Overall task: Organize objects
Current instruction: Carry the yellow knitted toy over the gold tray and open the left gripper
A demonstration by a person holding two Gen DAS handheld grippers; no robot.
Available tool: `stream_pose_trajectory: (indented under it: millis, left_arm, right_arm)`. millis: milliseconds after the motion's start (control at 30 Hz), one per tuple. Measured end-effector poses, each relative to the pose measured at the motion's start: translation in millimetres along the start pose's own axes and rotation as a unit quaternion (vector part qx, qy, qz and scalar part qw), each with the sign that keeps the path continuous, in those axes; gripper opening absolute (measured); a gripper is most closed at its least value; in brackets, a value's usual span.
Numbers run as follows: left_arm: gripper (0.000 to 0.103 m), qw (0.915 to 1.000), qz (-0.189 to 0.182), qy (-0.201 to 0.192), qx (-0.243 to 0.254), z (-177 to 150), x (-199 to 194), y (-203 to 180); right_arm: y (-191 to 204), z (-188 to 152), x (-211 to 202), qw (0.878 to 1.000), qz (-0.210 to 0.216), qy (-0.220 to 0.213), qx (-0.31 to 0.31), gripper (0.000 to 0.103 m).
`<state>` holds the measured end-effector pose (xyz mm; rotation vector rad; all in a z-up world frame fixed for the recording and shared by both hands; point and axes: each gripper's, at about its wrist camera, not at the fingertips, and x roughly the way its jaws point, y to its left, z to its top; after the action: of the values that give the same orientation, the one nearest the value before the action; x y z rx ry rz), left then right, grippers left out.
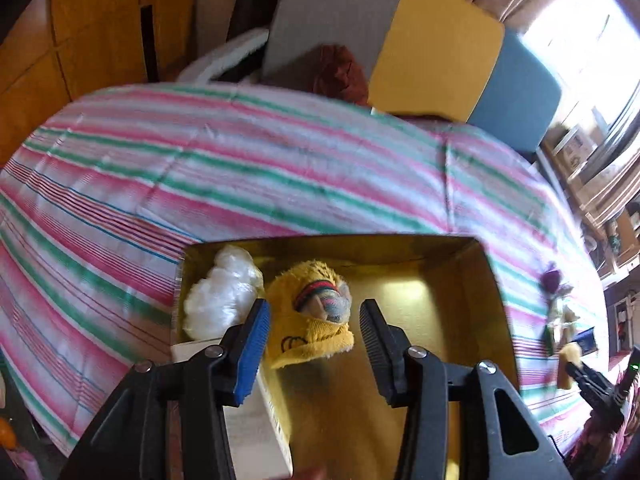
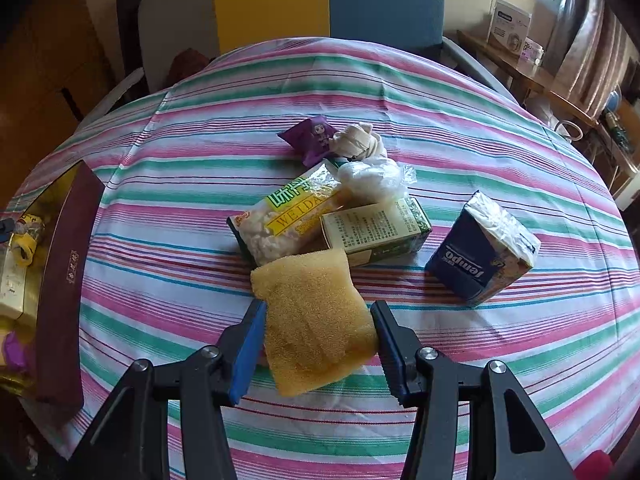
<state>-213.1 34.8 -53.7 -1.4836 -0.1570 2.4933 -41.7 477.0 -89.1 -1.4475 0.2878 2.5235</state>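
Note:
In the left wrist view my left gripper (image 1: 315,308) hangs open over a gold-lined box (image 1: 460,280). A rolled yellow sock (image 1: 308,320) lies in the box between the jaws, with a gap to the right pad. A white fluffy bag (image 1: 222,300) and a white carton (image 1: 256,420) lie in the box to its left. My right gripper (image 2: 317,308) is shut on a yellow sponge (image 2: 312,320), held above the striped tablecloth (image 2: 160,300).
Beyond the sponge lie a snack pack (image 2: 288,220), a green carton (image 2: 376,232), a white plastic bag (image 2: 372,178), a purple packet (image 2: 312,138) and a cream sock bundle (image 2: 356,142). A blue tissue pack (image 2: 484,248) sits right. The box's maroon wall (image 2: 68,280) stands far left.

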Motion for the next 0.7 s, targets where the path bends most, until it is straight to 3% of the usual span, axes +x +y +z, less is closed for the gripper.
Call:
stream_pose_trajectory:
  millis: [167,333,533,700]
  left_arm:
    - [0.047,0.9983,-0.014,-0.055,0.01,-24.6,-54.4,7.5]
    - [0.047,0.9973,-0.013,-0.071,0.013,-57.6,-81.3,26.7]
    - [0.047,0.9969,-0.028,-0.069,-0.026,-82.4,-90.5,56.3]
    - [0.047,0.9957,-0.037,-0.078,-0.035,-93.6,-99.3,66.9]
  right_arm:
    - [10.3,-2.9,-7.1,0.999,0.041,-0.006,0.004,0.053]
    - [42.9,-0.8,-35.3,0.996,0.082,-0.021,0.015,0.053]
    - [165.6,16.0,-85.5,0.983,0.154,-0.048,-0.09,0.053]
    - [272.0,17.9,-65.5,0.971,0.196,0.003,-0.14,0.054]
